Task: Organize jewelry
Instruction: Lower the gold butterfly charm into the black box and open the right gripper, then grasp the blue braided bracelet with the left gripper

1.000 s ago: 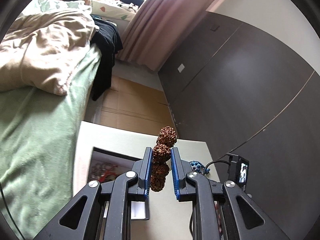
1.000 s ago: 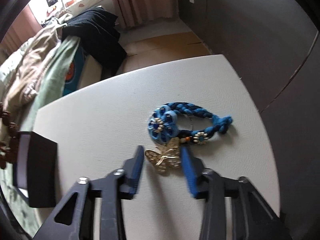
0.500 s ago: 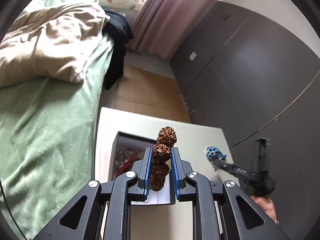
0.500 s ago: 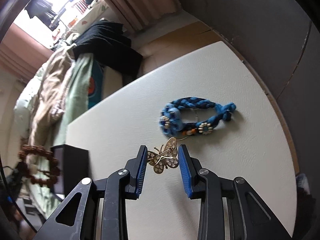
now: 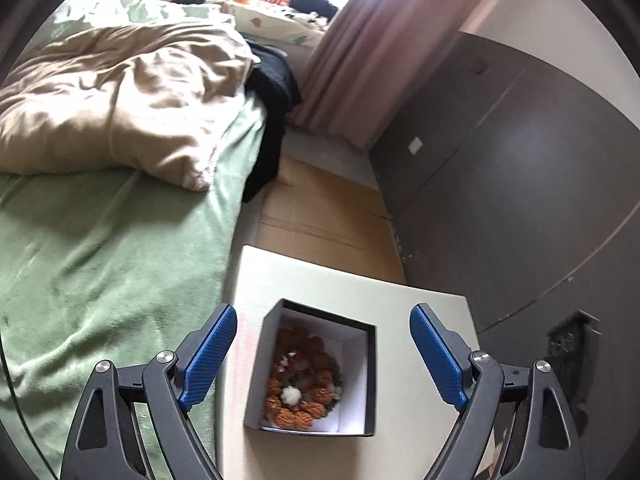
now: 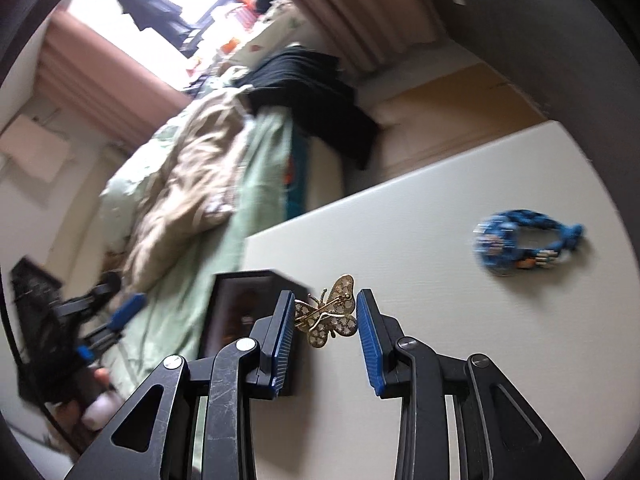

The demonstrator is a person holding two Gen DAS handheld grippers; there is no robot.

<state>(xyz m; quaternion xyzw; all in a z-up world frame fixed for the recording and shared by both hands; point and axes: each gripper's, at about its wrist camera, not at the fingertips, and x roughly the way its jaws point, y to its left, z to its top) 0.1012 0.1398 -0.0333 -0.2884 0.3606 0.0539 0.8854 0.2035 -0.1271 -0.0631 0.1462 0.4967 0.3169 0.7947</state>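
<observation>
Between right jaws, butterfly brooch (image 6: 329, 312), pinched.

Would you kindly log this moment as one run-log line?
left gripper: open above box | bead bracelet: in box | right gripper: holding butterfly brooch | blue bracelet: on table

Left claw (image 5: 323, 354): black linkage arms with triangular cut-outs, silver screws showing at the joints, blue ribbed pads (image 5: 210, 350) lining both fingers. Right claw (image 6: 326, 334): same black frame, scuffing showing on its left arm, silver screws, blue ridged pads (image 6: 367, 334). Bare skin of a hand (image 6: 86, 398) showing at lower left of the right wrist view, blurred.
</observation>
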